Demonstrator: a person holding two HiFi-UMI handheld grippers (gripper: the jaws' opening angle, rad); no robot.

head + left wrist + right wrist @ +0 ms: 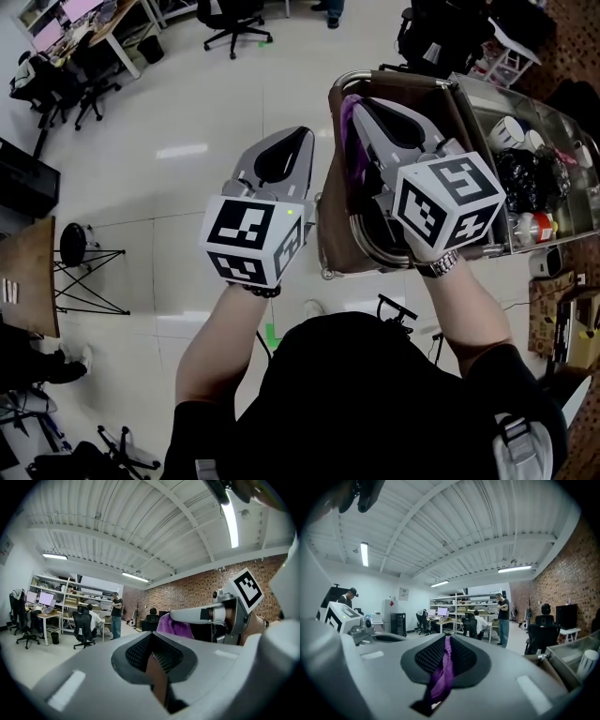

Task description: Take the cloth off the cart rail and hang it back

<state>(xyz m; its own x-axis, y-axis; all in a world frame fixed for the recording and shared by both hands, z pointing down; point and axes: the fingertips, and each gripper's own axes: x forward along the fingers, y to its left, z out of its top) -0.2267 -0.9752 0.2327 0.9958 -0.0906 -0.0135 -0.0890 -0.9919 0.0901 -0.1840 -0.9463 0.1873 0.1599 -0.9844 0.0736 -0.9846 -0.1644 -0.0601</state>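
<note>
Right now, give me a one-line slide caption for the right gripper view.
Right gripper shut on a strip of purple cloth, facing an open office with a brick wall.

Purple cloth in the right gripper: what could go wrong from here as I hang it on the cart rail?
The right gripper pinches only a thin fold of the purple cloth, so it might slip free before reaching the cart rail. The left gripper is shut on a brown strip; that could snag or drag if that hand helps.
</note>
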